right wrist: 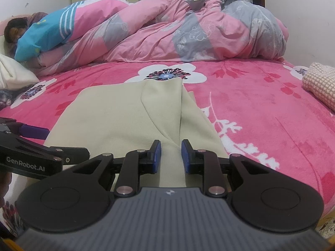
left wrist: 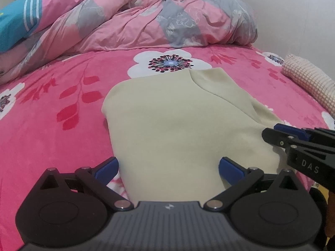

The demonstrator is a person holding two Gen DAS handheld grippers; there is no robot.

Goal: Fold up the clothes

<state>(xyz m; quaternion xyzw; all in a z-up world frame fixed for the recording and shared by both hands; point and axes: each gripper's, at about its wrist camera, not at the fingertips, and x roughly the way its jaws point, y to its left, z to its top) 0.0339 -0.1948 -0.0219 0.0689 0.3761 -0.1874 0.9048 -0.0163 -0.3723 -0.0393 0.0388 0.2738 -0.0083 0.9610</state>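
The pink floral bedspread (left wrist: 52,125) lay under everything, a rumpled pink-and-grey duvet (left wrist: 146,21) heaped at its far side. On the bedspread before me lay the cream garment (left wrist: 167,121), partly folded, one flap turned over its right side. My left gripper (left wrist: 168,168) stood wide open over its near edge, gripping nothing. My right gripper (right wrist: 171,153) was narrowly parted around the flap's fold, not clamped.
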